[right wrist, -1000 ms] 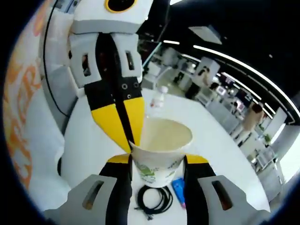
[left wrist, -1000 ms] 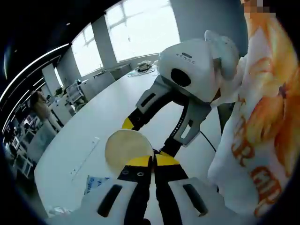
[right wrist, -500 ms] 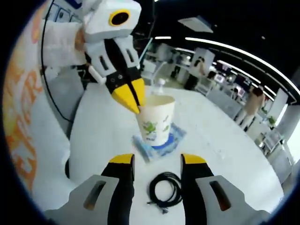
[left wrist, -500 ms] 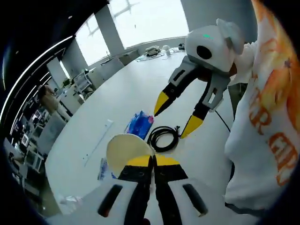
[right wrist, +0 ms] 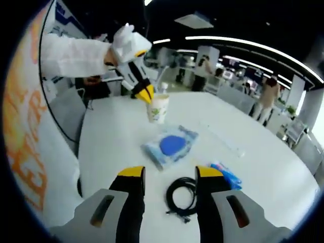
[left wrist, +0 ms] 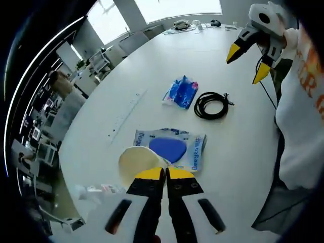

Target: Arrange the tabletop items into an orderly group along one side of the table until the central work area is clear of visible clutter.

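**A:** Start with the left gripper view. What is the left gripper (left wrist: 165, 174) doing?

**B:** Its fingers are pressed together on the rim of the cup (left wrist: 139, 163), pinching the wall. The cup hangs just at the fingertips, mouth toward the camera, above the white worktop (left wrist: 238, 152).

**A:** And beyond the fingertips?

**B:** Just past them lies the clear pouch (left wrist: 171, 148) with a blue pad inside. Farther out, a blue packet (left wrist: 181, 92), and just beside it the coiled black cable (left wrist: 211, 105). Well beyond those, the right gripper (left wrist: 252, 62) comes in with its yellow fingers spread and nothing between them.

**A:** Now the right gripper view.

**B:** The right gripper's (right wrist: 169, 173) fingers stand apart, empty. The cable (right wrist: 183, 196) sits between them, low on the worktop (right wrist: 106, 147); the packet (right wrist: 226, 175) is just outside the right finger. Ahead of the fingertips is the pouch (right wrist: 170, 146), and past it the left gripper (right wrist: 145, 92) holds the cup (right wrist: 157, 108) by its rim, with a bottle cap peeking up behind.

**A:** How far along would you say this is?

**B:** Early, by my reckoning. The cup is lifted but not set down anywhere, and pouch, packet and cable lie loose across the middle of the worktop. Nothing reads as a tidy group along an edge yet, so all four items are left to place.
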### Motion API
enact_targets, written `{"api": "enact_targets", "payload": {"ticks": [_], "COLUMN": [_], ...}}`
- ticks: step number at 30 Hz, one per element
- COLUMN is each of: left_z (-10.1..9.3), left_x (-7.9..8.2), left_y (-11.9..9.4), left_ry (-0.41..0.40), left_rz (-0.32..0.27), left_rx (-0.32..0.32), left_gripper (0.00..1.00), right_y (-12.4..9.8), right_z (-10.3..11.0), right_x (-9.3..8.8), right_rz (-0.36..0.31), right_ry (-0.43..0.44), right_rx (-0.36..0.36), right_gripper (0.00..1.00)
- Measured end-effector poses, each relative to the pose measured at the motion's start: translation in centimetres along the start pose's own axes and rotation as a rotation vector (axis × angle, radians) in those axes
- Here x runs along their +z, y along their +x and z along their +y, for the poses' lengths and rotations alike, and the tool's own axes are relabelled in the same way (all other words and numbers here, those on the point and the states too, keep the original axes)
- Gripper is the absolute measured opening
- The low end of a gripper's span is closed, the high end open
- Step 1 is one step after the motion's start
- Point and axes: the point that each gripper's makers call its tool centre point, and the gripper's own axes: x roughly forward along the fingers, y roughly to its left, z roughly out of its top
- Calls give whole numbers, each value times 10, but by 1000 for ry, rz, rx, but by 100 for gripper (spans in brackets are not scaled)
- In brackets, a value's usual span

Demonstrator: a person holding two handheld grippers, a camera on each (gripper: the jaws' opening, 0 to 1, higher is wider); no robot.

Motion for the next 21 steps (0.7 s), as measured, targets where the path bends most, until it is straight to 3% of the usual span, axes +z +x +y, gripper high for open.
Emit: {"api": "enact_targets", "payload": {"ticks": [11, 21], "left_z": [38, 49], "left_x": [-32, -38], "left_y": [31, 57], "left_ry": [-56, -22], "left_rz": [71, 99], "left_rx": [35, 45], "left_gripper": [0, 0], "right_y": [4, 13], "right_z": [-8, -16], "right_x": [-13, -22], "right_rz": [26, 43], "right_ry": [70, 147], "right_rx": [-7, 1], "right_gripper": [37, 36]}}
